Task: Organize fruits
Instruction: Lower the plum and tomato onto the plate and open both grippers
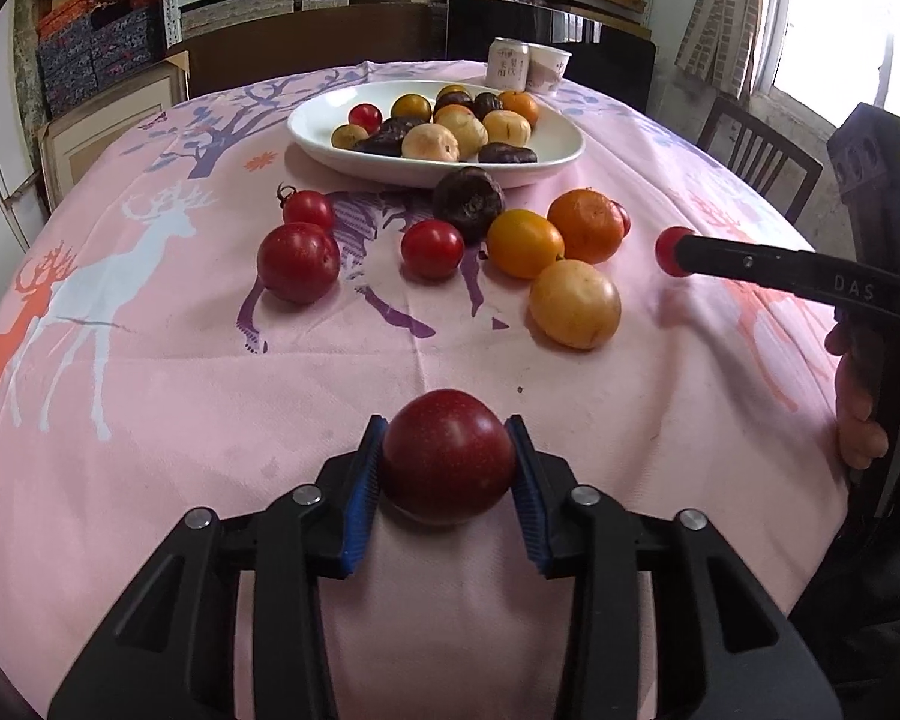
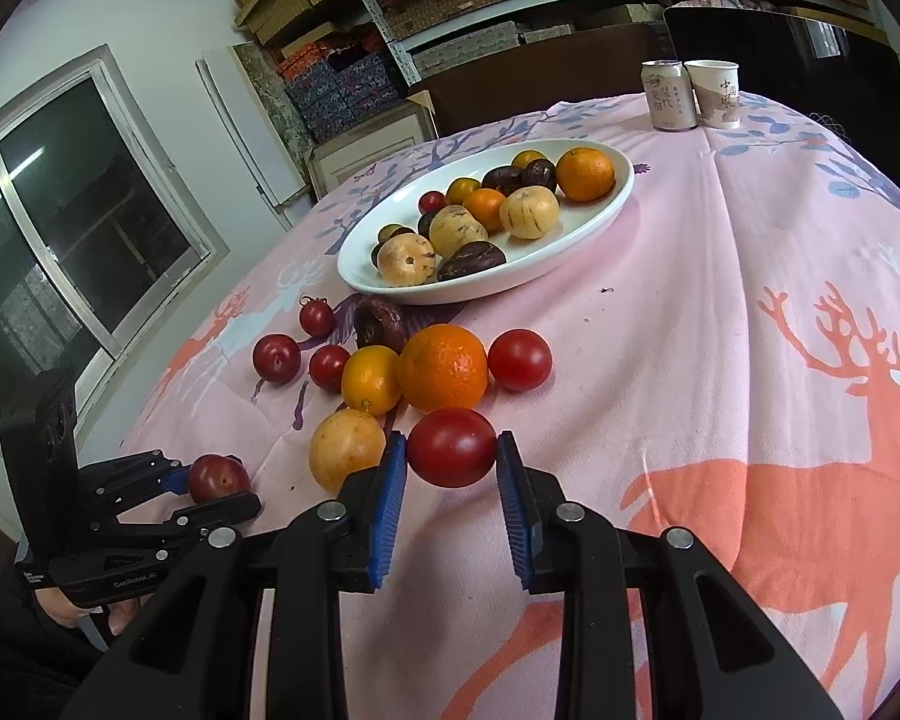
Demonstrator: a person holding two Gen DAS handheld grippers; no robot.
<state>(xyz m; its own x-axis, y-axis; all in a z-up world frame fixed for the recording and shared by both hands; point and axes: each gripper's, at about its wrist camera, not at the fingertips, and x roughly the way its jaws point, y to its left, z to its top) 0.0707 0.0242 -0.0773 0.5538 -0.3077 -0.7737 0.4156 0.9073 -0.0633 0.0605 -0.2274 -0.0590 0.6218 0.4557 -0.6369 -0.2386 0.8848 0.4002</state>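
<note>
- The left hand-held gripper (image 1: 448, 461) is clamped on a dark red plum (image 1: 448, 456), its blue pads (image 1: 363, 495) pressing both sides of the fruit; the plum sits low over the pink deer-print cloth of the table (image 1: 150, 420).
- The right hand-held gripper (image 2: 451, 456) is clamped on a red tomato (image 2: 452, 447), blue pads touching it left and right, just above the cloth.
- In the left wrist view the right hand-held gripper comes in from the right edge with the tomato at its tip, and a person's hand (image 1: 858, 396) grips its handle.
- A white oval plate (image 2: 570, 240) stands farther back on the table, holding pale yellow-brown fruits, dark purple ones, oranges and a small red tomato.
- Loose fruit lies on the cloth between the plate and the grippers: a large orange (image 2: 444, 367), a smaller orange fruit (image 2: 371, 380) touching it, a yellow round fruit (image 2: 347, 450) just beside the right gripper's left pad, a red tomato (image 2: 519, 359), several small red fruits and a dark purple fruit (image 2: 379, 324) near the plate's rim.
- A drink can (image 2: 666, 95) and a paper cup (image 2: 715, 93) stand side by side at the far edge of the table.
</note>
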